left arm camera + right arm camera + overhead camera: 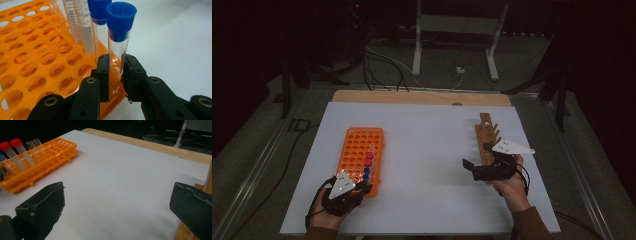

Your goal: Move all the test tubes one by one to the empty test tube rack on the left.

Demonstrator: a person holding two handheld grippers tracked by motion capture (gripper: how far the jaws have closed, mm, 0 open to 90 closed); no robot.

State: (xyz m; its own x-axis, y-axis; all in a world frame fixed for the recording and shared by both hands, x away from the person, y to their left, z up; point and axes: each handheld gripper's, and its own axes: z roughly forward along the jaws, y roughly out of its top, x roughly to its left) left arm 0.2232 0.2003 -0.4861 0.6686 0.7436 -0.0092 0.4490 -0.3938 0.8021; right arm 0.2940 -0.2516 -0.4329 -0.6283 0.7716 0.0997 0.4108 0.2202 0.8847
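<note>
1. The left gripper [115, 75] is closed on the nearest blue-capped tube [117, 47], its pads clamping the clear wall low down, just above the orange rack [37, 65].
2. That tube stands upright in a hole at the rack's near corner, at the table-edge end of the row, with a second blue-capped tube [99, 27] just behind it.
3. To do this step well, I would lift straight up along the tube's own axis, so it clears the hole without tipping the rack.
4. Keep the squeeze steady: the grip is low, so the capped top could swing.
5. The right gripper [484, 167] hangs with its jaws wide apart and nothing between them, beside the wooden rack [486, 135].
6. The red-capped tubes [15, 152] seem to sit farther along the row, though the high view is dim.
</note>
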